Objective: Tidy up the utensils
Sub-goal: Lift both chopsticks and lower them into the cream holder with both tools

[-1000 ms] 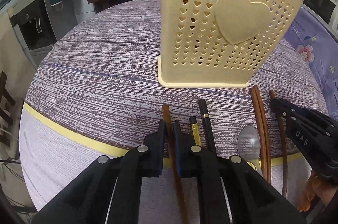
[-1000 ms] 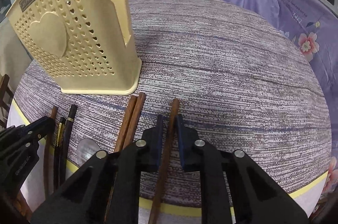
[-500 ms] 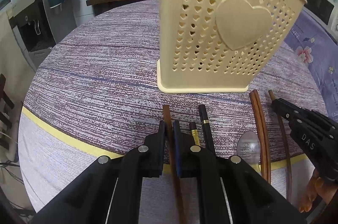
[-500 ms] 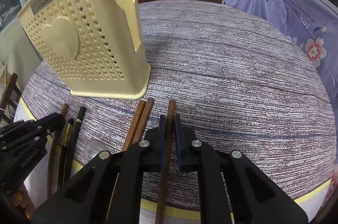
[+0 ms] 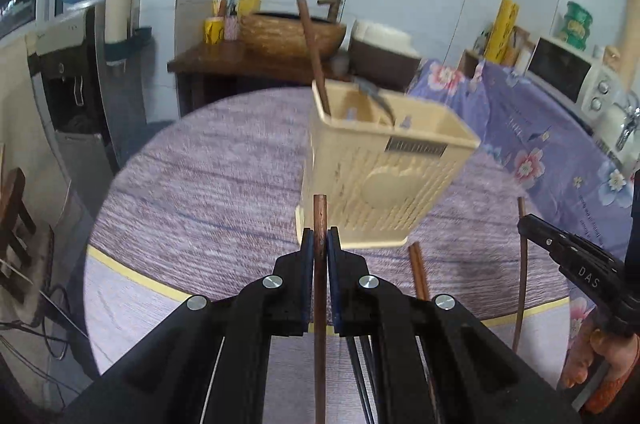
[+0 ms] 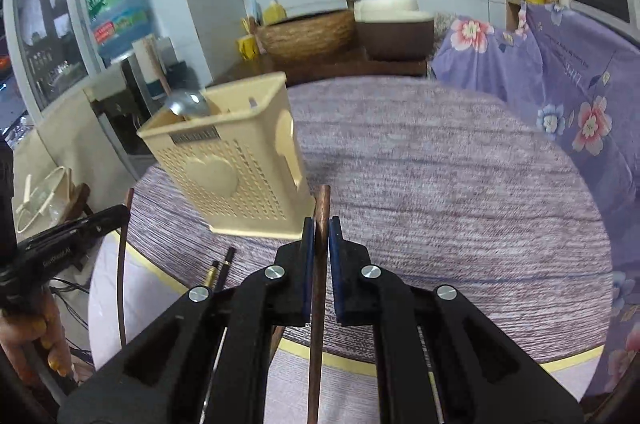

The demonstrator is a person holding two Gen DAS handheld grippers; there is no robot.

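Both sets of jaws are pinched nearly closed, each on one thin brown wooden chopstick. The left gripper (image 5: 320, 244) holds its chopstick (image 5: 319, 296) so that the tip pokes out just past the blue pads, with the long end trailing back beneath the camera. The right gripper (image 6: 321, 236) grips a matching brown chopstick (image 6: 319, 288) the same way. Both sticks are clear of the surface.

The pale yellow perforated plastic utensil holder with a heart on its face (image 5: 380, 179) stands upright on the round surface with its purple woven cloth (image 5: 208, 183), ahead of both grippers. A brown chopstick (image 5: 314, 51) already leans in its near-left corner, and the right wrist view shows a metal spoon bowl (image 6: 188, 103) resting inside. More brown chopsticks (image 5: 418, 270) and two black chopsticks with gold bands (image 6: 219, 270) lie on the cloth in front of the holder.

The likely next step is dropping both sticks into the holder, and the risks sit there. Each stick is held near one end, so the long free end can swing or pivot in the pads. The holder looks light, so a knock on its rim could tip or slide it. Two grippers converging on one narrow opening could also collide or catch the stick already leaning inside.
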